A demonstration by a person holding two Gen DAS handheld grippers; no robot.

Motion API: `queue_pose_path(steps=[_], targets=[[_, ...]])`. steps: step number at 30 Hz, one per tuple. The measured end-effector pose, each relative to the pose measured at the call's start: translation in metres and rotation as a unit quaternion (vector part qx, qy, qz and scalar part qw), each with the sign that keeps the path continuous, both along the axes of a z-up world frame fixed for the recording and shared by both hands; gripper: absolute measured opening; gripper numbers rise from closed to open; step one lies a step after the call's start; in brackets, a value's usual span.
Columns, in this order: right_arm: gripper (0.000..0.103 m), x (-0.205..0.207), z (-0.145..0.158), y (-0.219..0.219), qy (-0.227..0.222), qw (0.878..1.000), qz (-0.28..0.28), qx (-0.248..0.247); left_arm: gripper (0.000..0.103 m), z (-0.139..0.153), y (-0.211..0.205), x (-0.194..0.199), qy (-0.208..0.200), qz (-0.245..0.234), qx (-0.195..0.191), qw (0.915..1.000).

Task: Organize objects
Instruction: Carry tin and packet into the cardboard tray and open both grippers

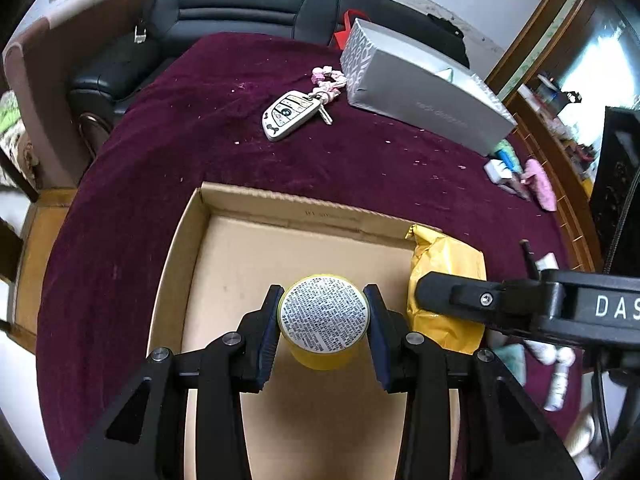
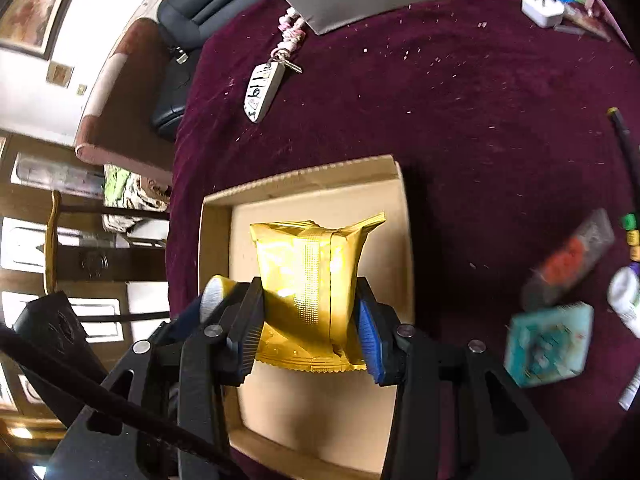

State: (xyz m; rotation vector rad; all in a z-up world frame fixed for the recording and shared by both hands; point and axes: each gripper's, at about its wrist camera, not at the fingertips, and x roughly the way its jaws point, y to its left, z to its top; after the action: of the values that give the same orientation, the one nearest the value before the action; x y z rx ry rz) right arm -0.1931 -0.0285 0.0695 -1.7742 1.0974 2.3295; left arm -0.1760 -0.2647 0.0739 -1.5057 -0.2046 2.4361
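Above cardboard tray (image 1: pixel 256 248): yellow jar (image 1: pixel 323 316) clamped between left gripper (image 1: pixel 324 322) pads; gold packet (image 2: pixel 308 280) pinched by right gripper (image 2: pixel 310 320) just beside. Tray floor left bare at far-left; walls low.

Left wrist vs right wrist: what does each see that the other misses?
Only the left wrist view: the printed label on the end of the yellow jar clamped in the left gripper, and the full grey box.
Only the right wrist view: the right gripper closed on the gold packet, plus a teal box and an orange-labelled item lying on the cloth, both blurred.
Both: the cardboard tray under both grippers, the key fob and the maroon cloth.
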Motion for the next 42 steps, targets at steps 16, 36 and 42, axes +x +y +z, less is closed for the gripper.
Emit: queue_pose_path(steps=[16, 36, 42], targets=[[0.041, -0.034, -0.028, -0.002, -0.026, 0.997, 0.009, 0.072, 0.034, -0.034, 0.000, -0.030, -0.016, 0.009, -0.011, 0.9998], [0.045, -0.037, -0.030, 0.010, -0.017, 0.996, 0.004, 0.086, 0.045, -0.037, -0.014, -0.042, -0.014, 0.026, 0.060, 0.9977], [0.046, -0.027, -0.009, 0.019, 0.005, 0.995, -0.007, 0.096, 0.045, -0.017, -0.032, -0.012, 0.003, 0.071, 0.055, 0.9960]])
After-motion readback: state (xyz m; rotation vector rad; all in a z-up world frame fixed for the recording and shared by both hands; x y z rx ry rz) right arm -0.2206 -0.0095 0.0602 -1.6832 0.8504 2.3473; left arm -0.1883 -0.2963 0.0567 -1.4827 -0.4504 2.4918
